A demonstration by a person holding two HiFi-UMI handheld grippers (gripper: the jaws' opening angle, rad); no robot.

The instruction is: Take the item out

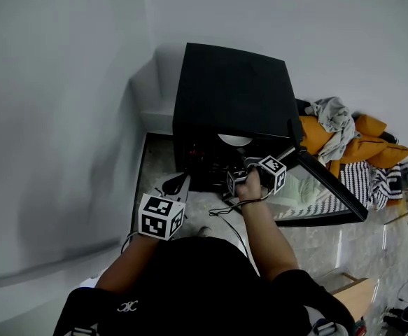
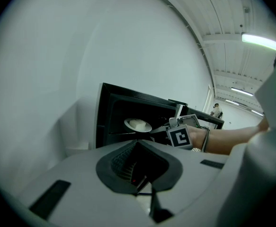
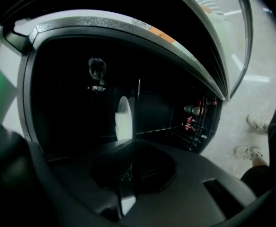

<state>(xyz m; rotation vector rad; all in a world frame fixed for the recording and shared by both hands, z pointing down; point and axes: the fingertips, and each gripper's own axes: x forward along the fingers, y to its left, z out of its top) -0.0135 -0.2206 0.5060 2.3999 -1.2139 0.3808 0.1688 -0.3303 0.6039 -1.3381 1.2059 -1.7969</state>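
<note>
A black oven (image 1: 231, 82) stands on the floor with its glass door (image 1: 315, 187) swung open to the right. Inside rests a white plate (image 1: 235, 140) (image 2: 138, 124), which the right gripper view shows edge-on (image 3: 124, 119). My right gripper (image 1: 248, 165) (image 2: 156, 129) (image 3: 129, 143) reaches into the cavity, and its jaws are shut on the plate's near rim. My left gripper (image 1: 178, 184) (image 2: 138, 143) hangs outside the oven at its front left corner, shut and holding nothing.
A white wall runs close along the oven's left and back. A heap of orange, grey and striped cloth (image 1: 350, 142) lies right of the door. A cardboard box (image 1: 354, 292) sits at the lower right. My shoes (image 3: 258, 123) stand by the door.
</note>
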